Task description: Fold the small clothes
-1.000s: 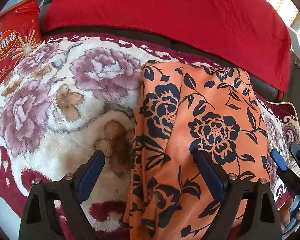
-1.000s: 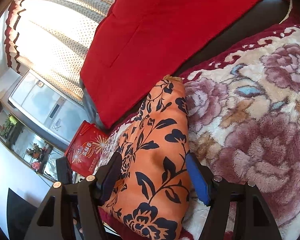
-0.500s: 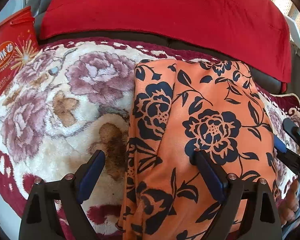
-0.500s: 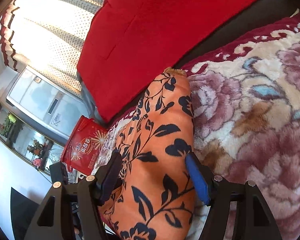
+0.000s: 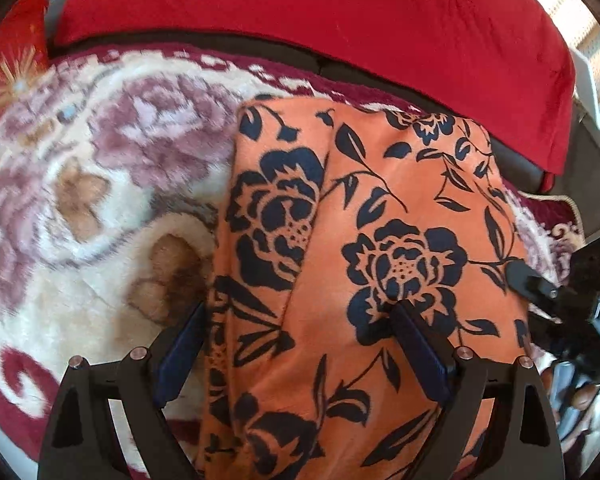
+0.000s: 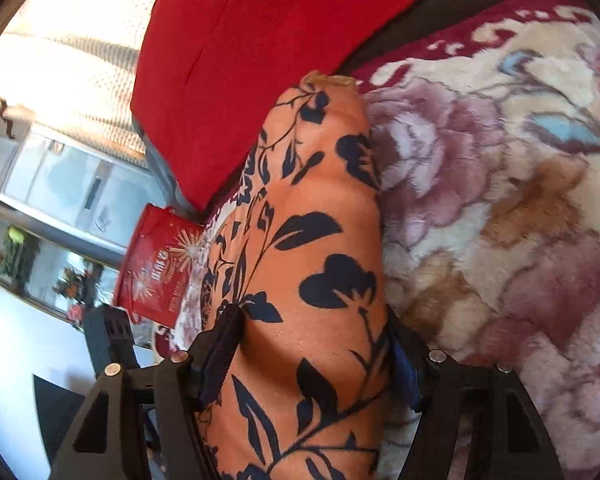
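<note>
Left wrist view
Garment: an orange cloth with a dark blue flower print (image 5: 364,248), folded lengthwise, lies on a plush floral blanket (image 5: 100,184); its far edge ends just short of the blanket's dark red border.
Left gripper (image 5: 300,340): fingers spread wide and released; the left blue pad (image 5: 180,352) sits over the blanket just beside the cloth's left edge, the right pad (image 5: 420,352) over the cloth's middle. Whether the pads touch the fabric cannot be told.
Right gripper (image 5: 540,292): seen at the cloth's right edge, black tip against the fabric.
Behind: a red cushion (image 5: 320,12) along a dark sofa back; a red printed box (image 5: 12,64) at far left.

Right wrist view
Right gripper (image 6: 312,344): jaws parted with the cloth (image 6: 308,264) bunched up between them, both fingers pressing into its sides, grasping it.
Garment: rises as a rounded ridge running away from the camera, blanket (image 6: 500,200) to its right.
Left gripper (image 6: 108,336): a black part shows at lower left; its state is not readable here.
Background: red cushion (image 6: 260,40), red box (image 6: 156,272), bright curtain (image 6: 68,52).
</note>
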Demonstrator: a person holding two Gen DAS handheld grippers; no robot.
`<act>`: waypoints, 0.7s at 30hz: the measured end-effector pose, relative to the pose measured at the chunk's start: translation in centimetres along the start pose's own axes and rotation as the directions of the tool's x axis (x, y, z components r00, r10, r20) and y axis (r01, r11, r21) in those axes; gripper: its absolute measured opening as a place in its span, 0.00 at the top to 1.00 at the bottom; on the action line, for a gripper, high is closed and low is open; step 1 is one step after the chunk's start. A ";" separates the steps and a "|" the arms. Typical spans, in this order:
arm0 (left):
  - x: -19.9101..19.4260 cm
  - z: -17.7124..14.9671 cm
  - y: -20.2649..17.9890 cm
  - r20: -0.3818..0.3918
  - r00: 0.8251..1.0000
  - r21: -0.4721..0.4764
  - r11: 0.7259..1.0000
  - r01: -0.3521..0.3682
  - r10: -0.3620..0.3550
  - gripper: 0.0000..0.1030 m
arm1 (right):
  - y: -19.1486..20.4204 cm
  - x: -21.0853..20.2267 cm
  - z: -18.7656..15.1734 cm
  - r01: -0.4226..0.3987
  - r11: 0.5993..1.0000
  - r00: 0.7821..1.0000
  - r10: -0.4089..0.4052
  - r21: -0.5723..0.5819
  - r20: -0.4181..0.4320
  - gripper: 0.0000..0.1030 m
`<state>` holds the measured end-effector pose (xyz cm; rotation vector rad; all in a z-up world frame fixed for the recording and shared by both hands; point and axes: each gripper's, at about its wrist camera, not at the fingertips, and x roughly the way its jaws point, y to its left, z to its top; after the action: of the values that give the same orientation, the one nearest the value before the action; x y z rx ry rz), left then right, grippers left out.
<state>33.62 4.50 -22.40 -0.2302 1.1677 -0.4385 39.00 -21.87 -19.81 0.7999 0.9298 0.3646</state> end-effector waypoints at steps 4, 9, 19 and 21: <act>0.7 0.1 0.5 -0.013 0.998 -0.047 0.997 0.065 -0.066 0.14 | 0.1 0.4 0.0 0.003 1.000 1.000 -0.003 -0.016 0.003 0.30; 0.7 -0.2 0.6 0.007 0.996 -0.075 0.993 0.093 -0.093 0.36 | 0.9 0.8 -0.5 0.035 0.998 0.999 -0.034 -0.051 0.033 0.39; -1.9 -0.1 -0.3 0.091 0.990 -0.037 0.993 0.111 -0.107 0.67 | 3.4 0.5 -1.2 0.059 0.990 0.993 -0.046 -0.124 0.105 0.58; -2.7 -0.1 -1.3 0.117 0.987 -0.001 0.993 0.114 -0.113 0.68 | 4.3 0.0 -1.3 0.058 0.986 0.992 -0.039 -0.159 0.123 0.60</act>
<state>32.41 4.56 -19.69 -0.3261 1.0445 -0.5145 38.20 -18.46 -17.07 0.6414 0.7955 0.3416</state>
